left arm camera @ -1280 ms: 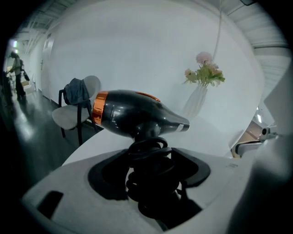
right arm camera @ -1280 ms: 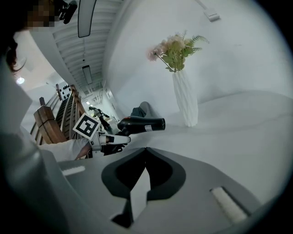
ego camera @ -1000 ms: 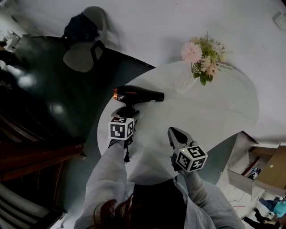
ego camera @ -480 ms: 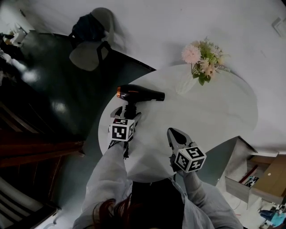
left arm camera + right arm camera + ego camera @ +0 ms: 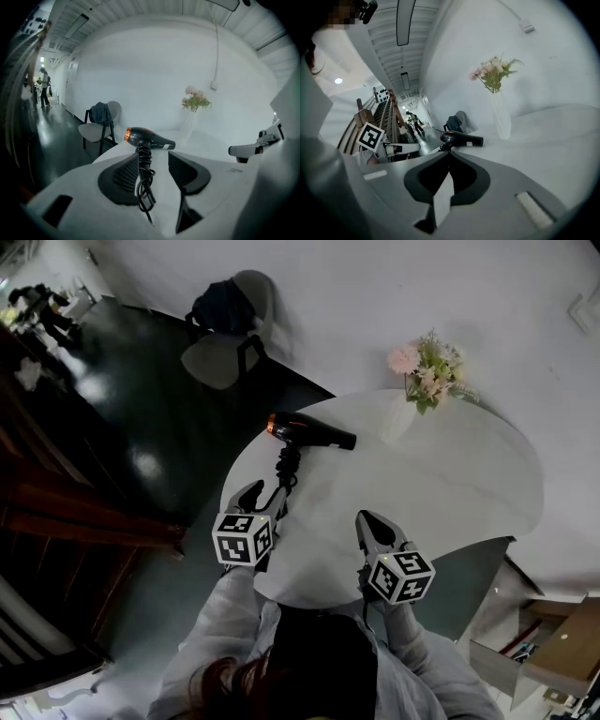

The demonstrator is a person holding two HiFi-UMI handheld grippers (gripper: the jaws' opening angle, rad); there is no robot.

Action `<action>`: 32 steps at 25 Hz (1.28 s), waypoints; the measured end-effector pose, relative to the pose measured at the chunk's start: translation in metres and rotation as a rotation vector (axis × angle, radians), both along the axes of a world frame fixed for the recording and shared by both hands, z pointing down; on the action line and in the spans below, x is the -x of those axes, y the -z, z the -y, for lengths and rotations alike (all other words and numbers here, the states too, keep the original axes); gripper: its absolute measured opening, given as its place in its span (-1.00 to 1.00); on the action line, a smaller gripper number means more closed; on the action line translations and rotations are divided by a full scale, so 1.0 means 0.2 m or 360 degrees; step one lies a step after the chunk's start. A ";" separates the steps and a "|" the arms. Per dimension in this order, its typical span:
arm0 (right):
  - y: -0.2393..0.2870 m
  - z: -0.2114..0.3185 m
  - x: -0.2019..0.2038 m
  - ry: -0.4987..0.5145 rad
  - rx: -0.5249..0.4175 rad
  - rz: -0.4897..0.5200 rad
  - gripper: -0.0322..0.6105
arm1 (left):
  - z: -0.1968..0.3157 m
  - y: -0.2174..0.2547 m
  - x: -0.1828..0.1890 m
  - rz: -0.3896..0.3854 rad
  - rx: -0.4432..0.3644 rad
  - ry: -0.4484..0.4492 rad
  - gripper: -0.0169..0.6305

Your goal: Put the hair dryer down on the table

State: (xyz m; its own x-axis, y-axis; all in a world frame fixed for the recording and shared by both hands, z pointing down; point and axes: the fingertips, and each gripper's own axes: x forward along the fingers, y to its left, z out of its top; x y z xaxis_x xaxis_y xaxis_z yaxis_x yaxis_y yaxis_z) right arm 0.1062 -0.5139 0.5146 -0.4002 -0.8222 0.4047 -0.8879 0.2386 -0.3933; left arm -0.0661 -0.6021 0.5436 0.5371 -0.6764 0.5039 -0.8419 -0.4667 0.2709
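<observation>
The hair dryer (image 5: pixel 309 430) lies on its side on the round white table (image 5: pixel 450 484), close to the far left edge. Its orange-ringed back end reaches almost to the rim, and its nozzle points right toward the vase (image 5: pixel 397 420) of flowers (image 5: pixel 424 367) at the far edge. Dryer and vase are apart, with bare top between them. The dryer's cord (image 5: pixel 286 465) trails from the handle back toward the near left edge.

The left gripper (image 5: pixel 261 502) sits low at that near left edge, clear of the dryer body. Its jaws stand apart and are closing. In the left gripper view the tail of the cord (image 5: pixel 144 173) runs through the gap between them, and neither pad presses on it. The right gripper (image 5: pixel 367 521) hovers over the near edge with its fingertips together and nothing between them, well apart from the dryer.

The widest bare stretch of tabletop runs from the middle to the right edge. Past the left edge the dark floor lies open. A chair (image 5: pixel 220 357) draped with a dark garment stands there, beyond the far left rim and apart from the table.
</observation>
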 end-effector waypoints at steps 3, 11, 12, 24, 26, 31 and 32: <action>0.05 -0.07 0.00 0.0023 -0.0041 -0.0008 -0.87 | -0.15 0.12 0.03 -0.0049 -0.0059 0.0030 -0.48; 0.10 -0.29 0.03 0.0099 -0.0102 -0.0035 -0.87 | -0.53 0.18 0.14 -0.0081 -0.0177 0.0076 -0.94; 0.10 -0.31 0.04 0.0112 -0.0110 -0.0043 -0.87 | -0.57 0.19 0.16 -0.0092 -0.0191 0.0084 -0.94; 0.16 -0.50 0.08 0.0181 -0.0190 -0.0111 -0.87 | -0.75 0.24 0.29 -0.0069 -0.0292 0.0123 -0.95; 0.18 -0.51 0.09 0.0183 -0.0203 -0.0111 -0.87 | -0.76 0.25 0.29 -0.0081 -0.0289 0.0107 -0.95; 0.18 -0.53 0.11 0.0185 -0.0213 -0.0104 -0.87 | -0.79 0.22 0.25 -0.0092 -0.0274 0.0063 -0.94; 0.18 -0.54 0.11 0.0183 -0.0211 -0.0102 -0.87 | -0.79 0.22 0.24 -0.0092 -0.0274 0.0053 -0.94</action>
